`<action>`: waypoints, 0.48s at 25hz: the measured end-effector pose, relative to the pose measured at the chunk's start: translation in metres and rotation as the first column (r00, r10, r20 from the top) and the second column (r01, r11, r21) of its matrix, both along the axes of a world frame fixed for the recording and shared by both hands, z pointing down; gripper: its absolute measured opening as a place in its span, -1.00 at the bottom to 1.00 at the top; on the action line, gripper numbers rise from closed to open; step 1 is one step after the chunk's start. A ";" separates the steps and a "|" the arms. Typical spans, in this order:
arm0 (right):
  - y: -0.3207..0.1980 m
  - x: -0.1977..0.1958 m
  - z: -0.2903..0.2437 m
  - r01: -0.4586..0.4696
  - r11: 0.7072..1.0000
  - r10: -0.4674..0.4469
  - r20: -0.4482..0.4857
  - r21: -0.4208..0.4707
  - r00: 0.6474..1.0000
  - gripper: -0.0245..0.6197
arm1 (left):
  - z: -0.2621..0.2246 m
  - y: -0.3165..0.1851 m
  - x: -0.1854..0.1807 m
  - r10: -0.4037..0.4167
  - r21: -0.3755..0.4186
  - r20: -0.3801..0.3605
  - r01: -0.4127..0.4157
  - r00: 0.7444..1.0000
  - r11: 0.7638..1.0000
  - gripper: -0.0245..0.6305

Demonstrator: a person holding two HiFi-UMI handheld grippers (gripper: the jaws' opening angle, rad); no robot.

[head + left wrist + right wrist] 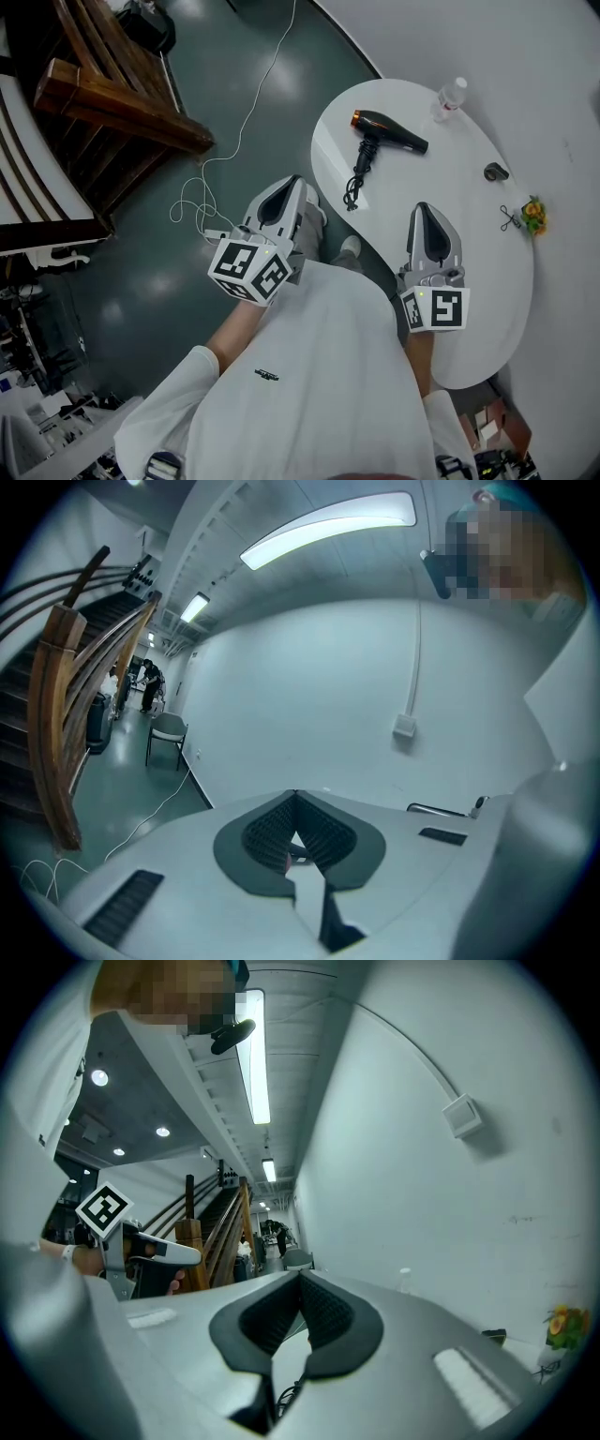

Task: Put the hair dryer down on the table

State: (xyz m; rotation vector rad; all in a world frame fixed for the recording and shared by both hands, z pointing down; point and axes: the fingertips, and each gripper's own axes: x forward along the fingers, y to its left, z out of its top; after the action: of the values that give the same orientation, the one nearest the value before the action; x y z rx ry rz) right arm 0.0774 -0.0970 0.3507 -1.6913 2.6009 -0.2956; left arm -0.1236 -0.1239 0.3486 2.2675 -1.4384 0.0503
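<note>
The hair dryer (pixel 389 133) lies on the white table (pixel 487 281), and its black cord (pixel 356 187) is curled up beside it. The left tongs (pixel 289 184) and the right tongs (pixel 424 208) are both closed and hold nothing. They are well apart from the hair dryer.

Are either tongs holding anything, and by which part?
Nothing held: left tongs and right tongs are shut, empty; the hair dryer lies on the table.
</note>
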 end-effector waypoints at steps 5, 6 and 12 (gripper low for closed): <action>-0.003 0.001 -0.003 0.005 1.000 -0.005 -0.024 0.011 1.000 -0.89 | -0.002 0.000 0.001 0.003 0.000 -0.002 -0.003 1.000 1.000 -0.90; -0.004 0.001 -0.004 0.002 1.000 -0.002 -0.021 0.012 1.000 -0.89 | -0.002 -0.001 0.000 0.003 -0.001 -0.002 -0.003 1.000 1.000 -0.90; -0.001 -0.001 -0.001 -0.005 1.000 0.005 -0.008 0.003 1.000 -0.89 | -0.002 -0.002 0.000 0.005 -0.003 -0.010 -0.005 1.000 1.000 -0.90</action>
State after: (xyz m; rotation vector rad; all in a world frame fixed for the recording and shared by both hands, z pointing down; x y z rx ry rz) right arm 0.0765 -0.0982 0.3500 -1.7013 2.6015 -0.2854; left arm -0.1232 -0.1257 0.3465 2.2657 -1.4267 0.0427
